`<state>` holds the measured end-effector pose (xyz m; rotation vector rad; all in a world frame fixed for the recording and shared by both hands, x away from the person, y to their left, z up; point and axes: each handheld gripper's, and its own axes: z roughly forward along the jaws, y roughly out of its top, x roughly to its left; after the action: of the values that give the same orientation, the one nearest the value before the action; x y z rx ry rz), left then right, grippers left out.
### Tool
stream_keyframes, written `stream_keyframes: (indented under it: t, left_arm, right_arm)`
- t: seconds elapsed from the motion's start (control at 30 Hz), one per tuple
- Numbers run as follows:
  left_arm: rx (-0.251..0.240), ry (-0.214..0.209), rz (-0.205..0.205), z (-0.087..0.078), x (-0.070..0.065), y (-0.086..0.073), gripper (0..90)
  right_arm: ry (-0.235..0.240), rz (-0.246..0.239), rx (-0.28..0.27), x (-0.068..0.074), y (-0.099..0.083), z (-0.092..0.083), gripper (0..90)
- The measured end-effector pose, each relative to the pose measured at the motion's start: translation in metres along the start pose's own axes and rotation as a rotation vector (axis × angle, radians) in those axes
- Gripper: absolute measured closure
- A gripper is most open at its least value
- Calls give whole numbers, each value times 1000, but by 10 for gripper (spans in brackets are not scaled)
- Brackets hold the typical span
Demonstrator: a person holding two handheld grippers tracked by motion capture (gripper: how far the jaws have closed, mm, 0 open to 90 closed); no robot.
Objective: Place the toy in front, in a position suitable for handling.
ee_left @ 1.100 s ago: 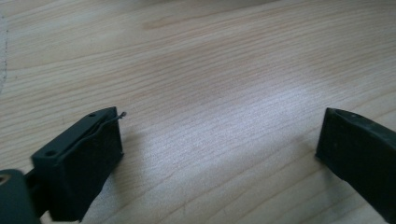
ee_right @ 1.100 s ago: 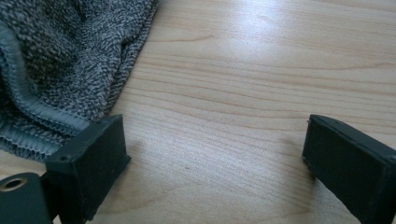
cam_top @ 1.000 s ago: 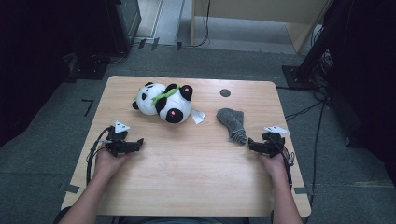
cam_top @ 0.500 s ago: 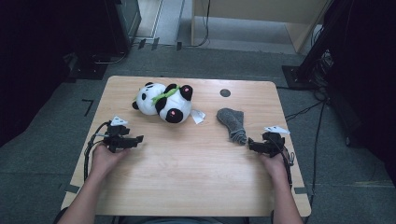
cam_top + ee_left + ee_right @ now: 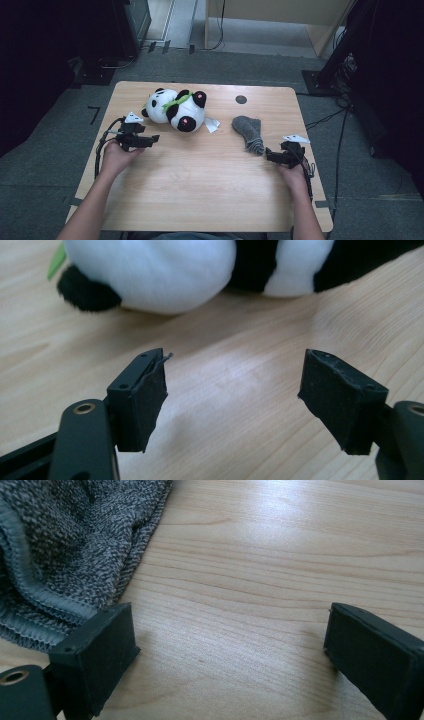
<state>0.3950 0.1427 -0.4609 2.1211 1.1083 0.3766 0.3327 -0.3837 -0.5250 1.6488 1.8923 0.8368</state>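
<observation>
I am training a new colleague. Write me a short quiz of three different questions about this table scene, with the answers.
1. True or false: the left gripper has its pads pressed on the panda toy.
2. Which thing lies closest to the right gripper? A. the grey sock B. the panda toy C. the black round spot on the table
3. Fill in: the white tag lies between the panda toy and the ____.

Key: 1 false, its jaws stand apart over bare wood, short of the toy. 2 A. 3 grey sock.
</observation>
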Motion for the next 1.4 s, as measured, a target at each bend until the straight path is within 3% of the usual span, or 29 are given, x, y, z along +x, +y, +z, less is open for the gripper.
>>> stream_keyframes:
  t: [0.13,0.23,0.4,0.53,0.83,1.03,1.17,1.4]
  left_arm:
    - [3,-17,-2,0,0,9,319]
    - [-7,-42,-27,0,1,12,332]
    - [17,-32,14,0,0,26,337]
    - [34,-31,24,2,-2,40,345]
    - [21,-38,64,2,-6,78,349]
    - [25,-10,98,6,-11,99,347]
    - [24,-26,116,12,-16,112,350]
    - [37,-39,100,28,-17,131,370]
  right_arm:
    - [0,1,0,0,0,0,66]
    - [-1,1,1,0,0,0,66]
    - [0,0,0,0,0,0,66]
    - [1,0,0,1,0,0,66]
    - [2,-3,1,1,0,0,66]
    - [3,-2,1,1,0,0,66]
    - [3,-2,1,1,0,0,66]
    - [3,-2,1,1,0,0,66]
